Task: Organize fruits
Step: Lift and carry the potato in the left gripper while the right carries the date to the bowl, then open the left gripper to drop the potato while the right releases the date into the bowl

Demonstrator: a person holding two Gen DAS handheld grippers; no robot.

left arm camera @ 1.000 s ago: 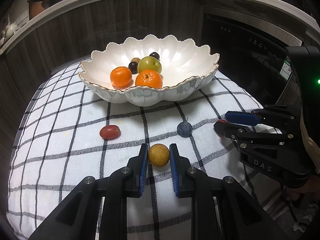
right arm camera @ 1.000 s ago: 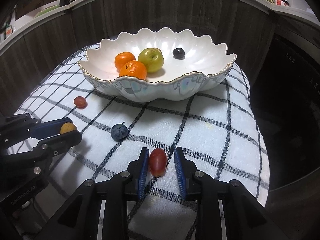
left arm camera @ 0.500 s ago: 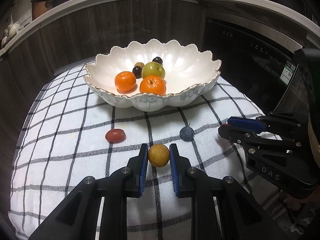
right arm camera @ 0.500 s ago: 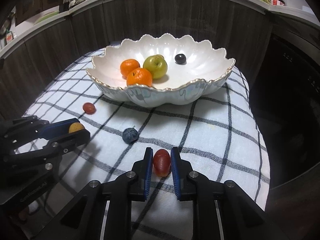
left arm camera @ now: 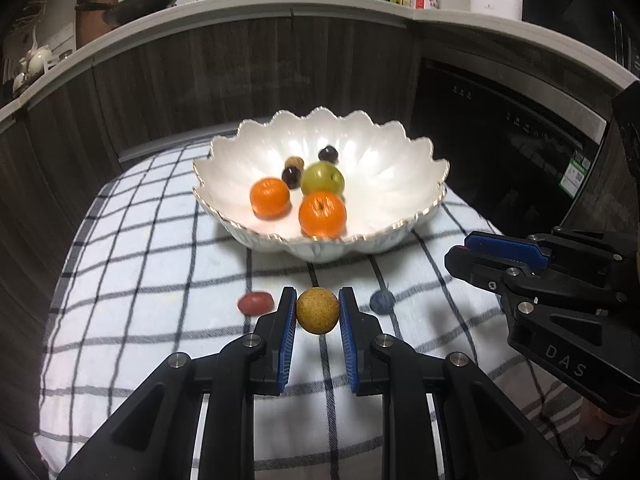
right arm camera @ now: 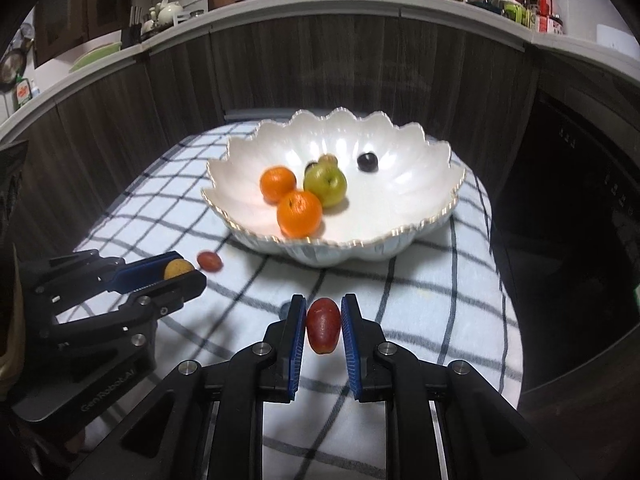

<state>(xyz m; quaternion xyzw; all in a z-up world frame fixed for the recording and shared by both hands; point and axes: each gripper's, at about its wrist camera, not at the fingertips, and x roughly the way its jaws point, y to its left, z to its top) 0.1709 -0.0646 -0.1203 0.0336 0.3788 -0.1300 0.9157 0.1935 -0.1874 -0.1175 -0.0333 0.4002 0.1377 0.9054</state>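
Between left gripper (left arm camera: pixel 318 312) pads: yellow fruit (left arm camera: pixel 317 311).

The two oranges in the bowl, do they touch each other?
Apart. The left wrist view shows white bowl floor between the left orange and the front orange.

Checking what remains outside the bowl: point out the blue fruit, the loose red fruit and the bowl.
blue fruit (left arm camera: pixel 382 301), left wrist view, its middle.
loose red fruit (left arm camera: pixel 255 303), left wrist view, its middle.
bowl (left arm camera: pixel 400 184), left wrist view, bare inner wall.

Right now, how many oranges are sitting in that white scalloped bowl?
2. One orange lies toward the bowl's left side; the other orange sits nearer the front rim, just before the green apple. The bowl's inside shows fully, so none seems hidden.
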